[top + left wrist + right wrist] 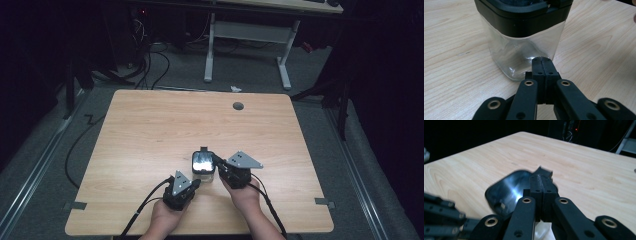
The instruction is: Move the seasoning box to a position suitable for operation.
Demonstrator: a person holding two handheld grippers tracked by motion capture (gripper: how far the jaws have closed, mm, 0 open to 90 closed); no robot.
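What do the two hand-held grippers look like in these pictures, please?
Both the left gripper and the right gripper are black, each topped by a grey three-cornered plate and trailing a black cable. Their jaws are flat black bars on linked arms with brass-ringed rivets. The forearms are bare.

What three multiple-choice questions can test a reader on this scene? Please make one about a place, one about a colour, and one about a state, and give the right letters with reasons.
1. Where does the jar stand?
A. near the table's front edge, between the two grippers
B. at the far edge
C. on the floor

2. What colour is the lid?
A. white
B. black
C. red

3. How do the jaws of the left gripper stand?
A. wide open
B. around the jar
C. shut, with nothing between them

Key: 1 A, the high view shows it between the grippers; 2 B, the lid is black on clear glass; 3 C, the jaws meet just before the glass.
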